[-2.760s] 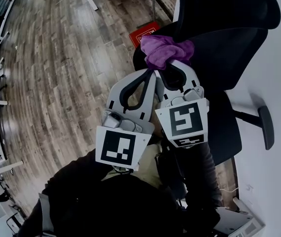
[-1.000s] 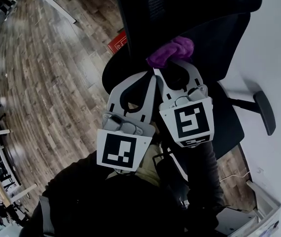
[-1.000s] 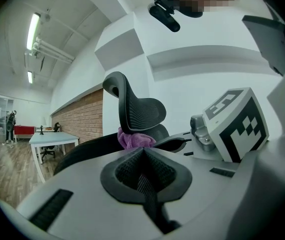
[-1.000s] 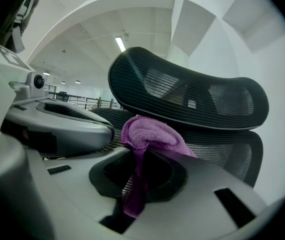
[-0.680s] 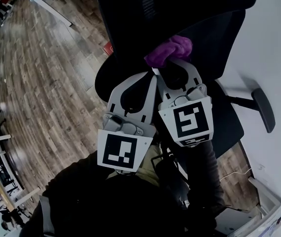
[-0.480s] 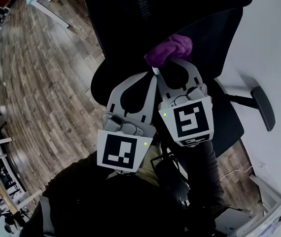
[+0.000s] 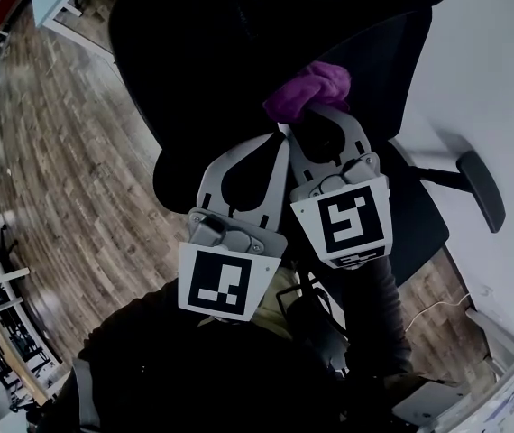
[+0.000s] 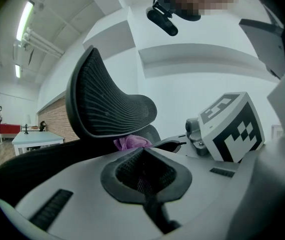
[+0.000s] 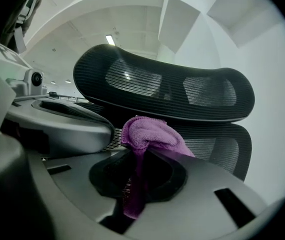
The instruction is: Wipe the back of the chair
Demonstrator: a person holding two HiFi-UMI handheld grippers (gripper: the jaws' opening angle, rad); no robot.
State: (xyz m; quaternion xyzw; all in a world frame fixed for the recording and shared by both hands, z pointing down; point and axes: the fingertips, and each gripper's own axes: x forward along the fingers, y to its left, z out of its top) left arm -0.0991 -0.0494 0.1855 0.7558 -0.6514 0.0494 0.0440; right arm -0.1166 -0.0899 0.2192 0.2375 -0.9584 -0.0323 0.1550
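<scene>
While right tongs [image 7: 303,120] pinch purple cloth [image 7: 311,88] by the chair back [image 7: 212,52], left tongs [image 7: 279,136] at nine o'clock press together.

Ceiling strip lights [image 8: 25,21] wash the white room evenly in both gripper views, where fisheye distortion bends the walls and black vignetting rings the corners. In the head view, the black mesh chair [image 7: 239,52] sinks into near-featureless shadow against a bright wall [image 7: 500,52], and the wood floor [image 7: 77,179] looks slightly smeared. The purple cloth [image 9: 150,131] reads crisp and vivid; the right gripper [image 9: 140,151] goes soft nearest the lens.
</scene>
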